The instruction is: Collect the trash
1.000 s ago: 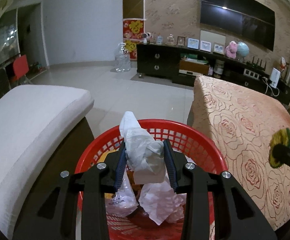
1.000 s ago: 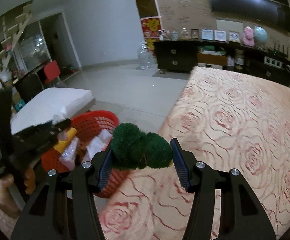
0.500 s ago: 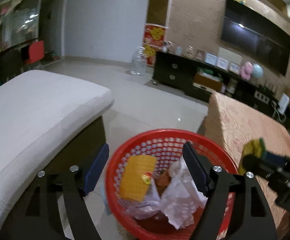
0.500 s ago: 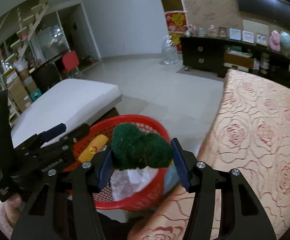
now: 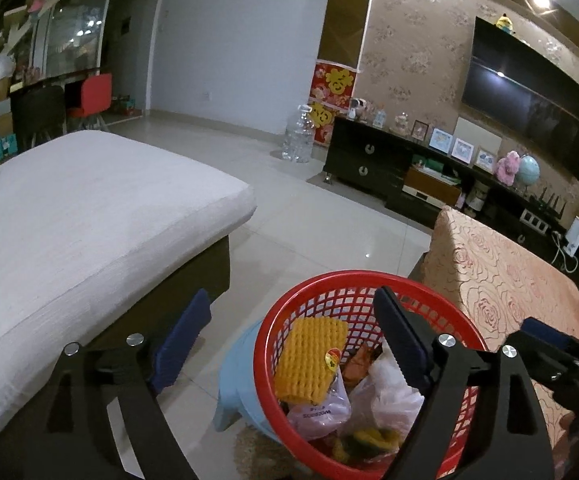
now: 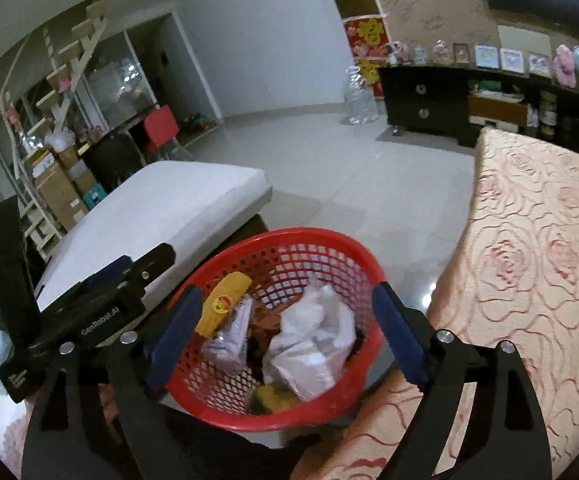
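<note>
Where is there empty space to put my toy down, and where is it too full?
Free: the white cushion left of the red basket, the rose tablecloth right of it, and the tiled floor between those and the dark cabinet. Crowded: the basket, full of bags and a yellow wrapper, with both open grippers over it, and the cabinet top.

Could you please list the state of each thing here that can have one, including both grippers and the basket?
left gripper: open, jaws just opened, nothing between the pads.
right gripper: open, jaws just opened, nothing gripped.
red basket: upright on a blue stool, partly filled.
white plastic bag: crumpled, lying in the basket.
yellow foam sleeve: leaning inside the basket.
green-and-yellow scourer: at the basket's bottom, released.
television: off.
</note>
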The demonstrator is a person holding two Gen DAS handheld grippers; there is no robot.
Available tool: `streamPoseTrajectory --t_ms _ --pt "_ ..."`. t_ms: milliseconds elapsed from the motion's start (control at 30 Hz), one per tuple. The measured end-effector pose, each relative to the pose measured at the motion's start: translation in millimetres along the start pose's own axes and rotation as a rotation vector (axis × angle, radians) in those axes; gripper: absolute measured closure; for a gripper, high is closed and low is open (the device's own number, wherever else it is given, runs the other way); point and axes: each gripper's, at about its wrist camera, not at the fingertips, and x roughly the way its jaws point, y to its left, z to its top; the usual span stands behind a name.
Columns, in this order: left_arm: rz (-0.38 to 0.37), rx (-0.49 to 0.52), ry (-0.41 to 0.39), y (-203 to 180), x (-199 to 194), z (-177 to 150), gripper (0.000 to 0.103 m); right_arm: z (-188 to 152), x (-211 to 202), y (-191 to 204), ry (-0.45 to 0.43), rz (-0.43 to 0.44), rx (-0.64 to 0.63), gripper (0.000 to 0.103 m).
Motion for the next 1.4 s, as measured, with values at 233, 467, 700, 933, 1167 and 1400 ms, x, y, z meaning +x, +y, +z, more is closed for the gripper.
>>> streamPoseTrajectory --t_ms 233,467,700,933,1167,1400 --pt "0.029 0.037 -0.054 -13 -21 -4 0.015 -18 -44 1 -0.089 -0.111 -0.073 0.007" --pt "0.07 0.108 -0.081 -22 -56 -17 0.013 -35 -75 13 -0.127 -0.155 -0.118 0.007" --pt "0.069 0.172 -0.1 -29 -96 -32 0.008 -41 -100 22 -0.164 -0.219 -0.128 0.007" --pt "0.055 0.203 -0.101 -38 -114 -39 0.008 -48 -110 28 -0.165 -0.25 -0.13 0.007" --pt "0.06 0.198 -0.099 -34 -122 -42 0.008 -53 -119 31 -0.183 -0.242 -0.098 0.007" --pt "0.06 0.197 -0.097 -33 -125 -45 0.008 -56 -117 33 -0.17 -0.242 -0.1 0.007"
